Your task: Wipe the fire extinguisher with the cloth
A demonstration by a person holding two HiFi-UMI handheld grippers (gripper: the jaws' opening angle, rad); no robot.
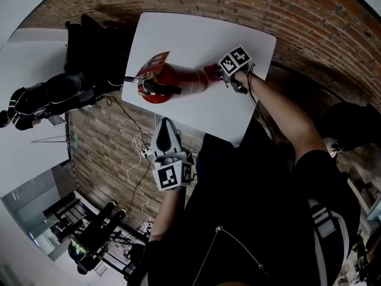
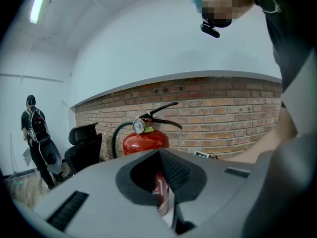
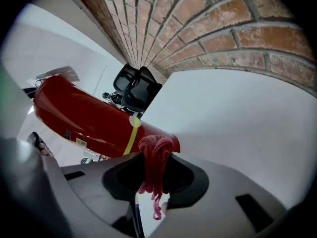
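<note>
Fire extinguisher (image 1: 178,81) sits on the white table (image 1: 196,40); the left gripper view shows it upright, with its pressure gauge (image 2: 138,126), black lever handles (image 2: 161,114) and hose (image 2: 119,135) at the top. Right gripper (image 3: 154,176) is clamped on a bunched red cloth (image 3: 156,158). The wad pokes out past the jaw tips and looks to be against the low end of the red cylinder, near the yellow band; contact is probable but not certain. Left gripper (image 2: 161,182) has its jaws pressed together with nothing in them, and it hangs off the table's near edge, well apart from the extinguisher. Handling, as a judgement: the steel cylinder is rigid and heavy, so wiping pressure probably won't shift it much, but it's tall on a narrow base and a sideways push high up could tip it. The painted shell is smooth and rounded, so jaws would skid on it. The better hold for steadying looks like the valve neck or the carry handle, staying off the top lever and gauge. The cloth is soft and limp, so the pinch needs to sit close to the wad to keep the strokes firm.
</note>
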